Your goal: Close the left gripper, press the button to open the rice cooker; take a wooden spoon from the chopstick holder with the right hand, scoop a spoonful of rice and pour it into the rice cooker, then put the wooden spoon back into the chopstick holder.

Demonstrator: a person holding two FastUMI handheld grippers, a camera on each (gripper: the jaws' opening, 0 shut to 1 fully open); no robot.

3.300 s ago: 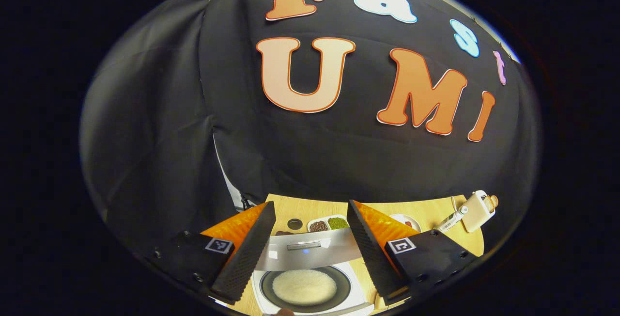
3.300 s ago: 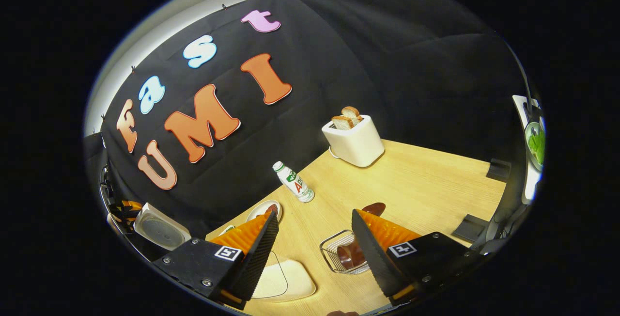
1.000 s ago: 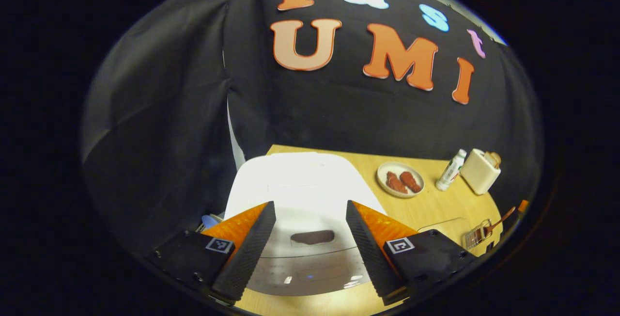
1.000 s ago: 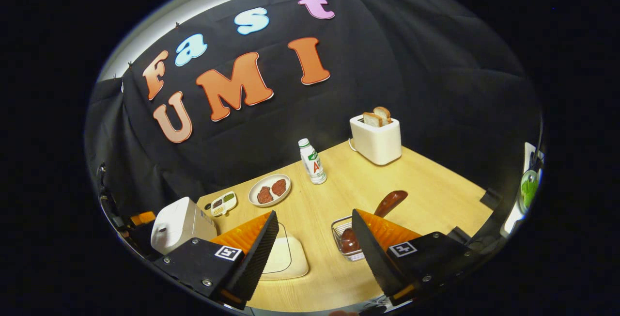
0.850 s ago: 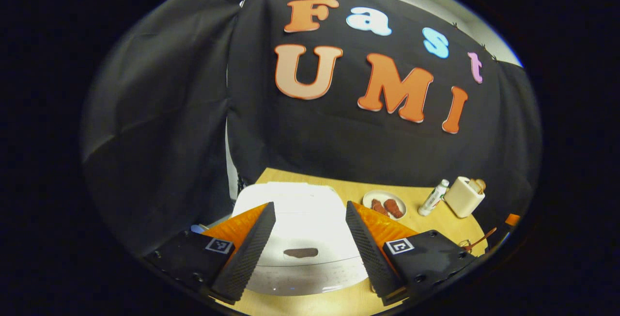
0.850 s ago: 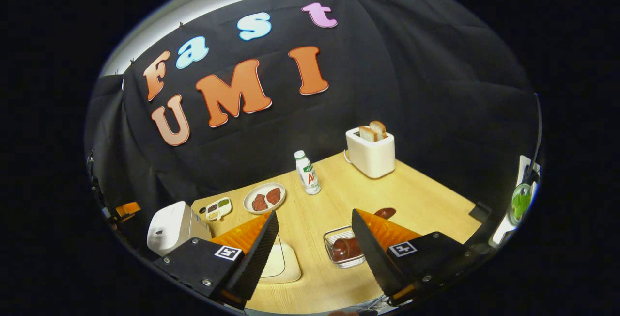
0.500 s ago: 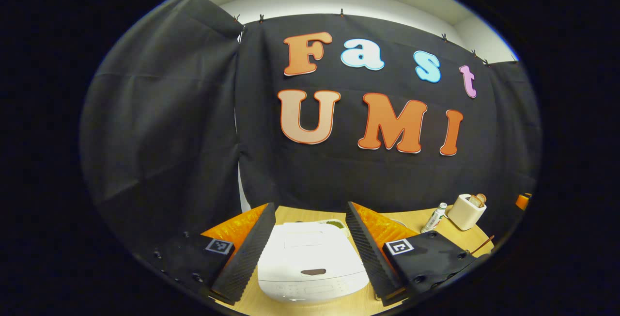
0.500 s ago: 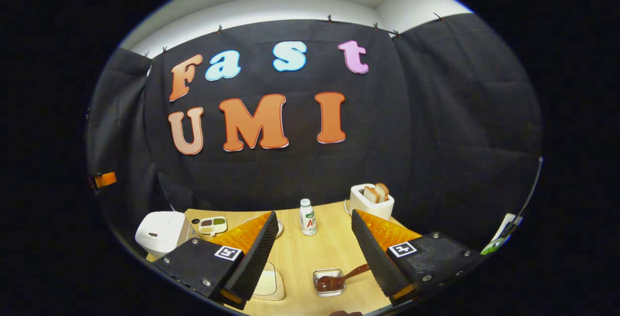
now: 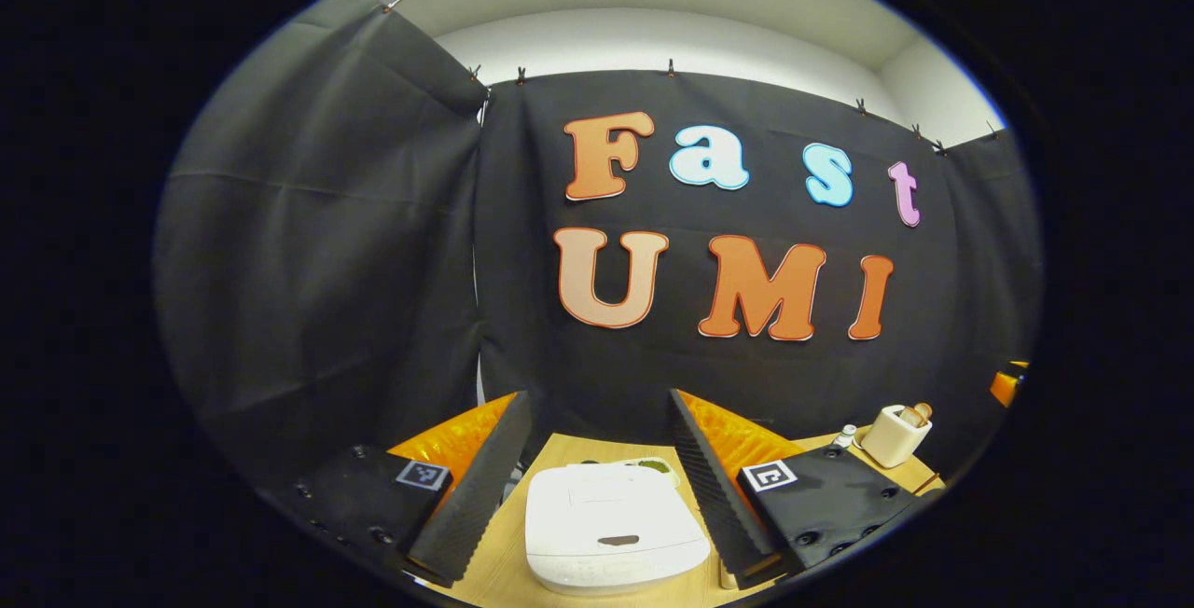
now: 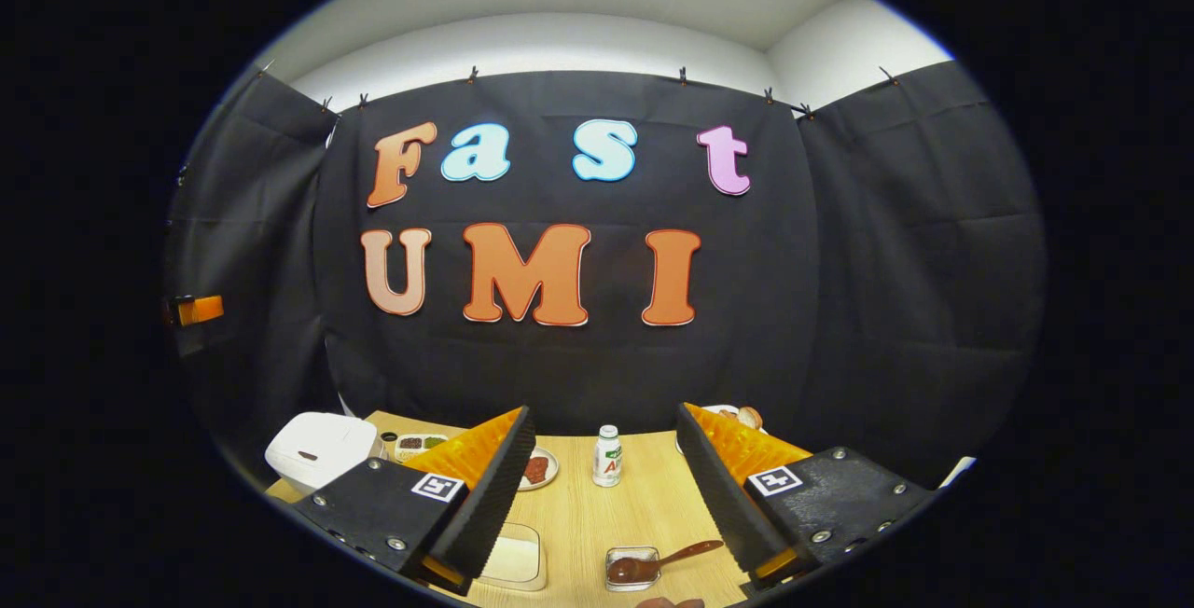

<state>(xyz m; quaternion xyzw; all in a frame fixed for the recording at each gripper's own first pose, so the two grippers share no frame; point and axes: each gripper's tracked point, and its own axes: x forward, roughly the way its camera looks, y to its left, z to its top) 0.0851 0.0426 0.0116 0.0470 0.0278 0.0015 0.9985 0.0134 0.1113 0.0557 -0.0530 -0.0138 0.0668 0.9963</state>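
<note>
The rice cooker [image 9: 611, 529] is plain white with a small dark brown oval on its lid. It sits on a pale wood-grain table [image 10: 644, 501]. Right of the cooker, the bottle [image 10: 607, 457] is white with a green and red label; nearer, the wooden spoon [image 10: 658, 562] is dark reddish brown. The toaster [image 9: 894, 435] is cream.

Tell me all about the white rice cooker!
The rice cooker is white, smooth and rounded, plastic by its look. Its lid is shut, with a small dark oval patch near the front. It sits flat on the wooden table, with nothing gripping it. In the right gripper view it sits at the table's far left.
</note>
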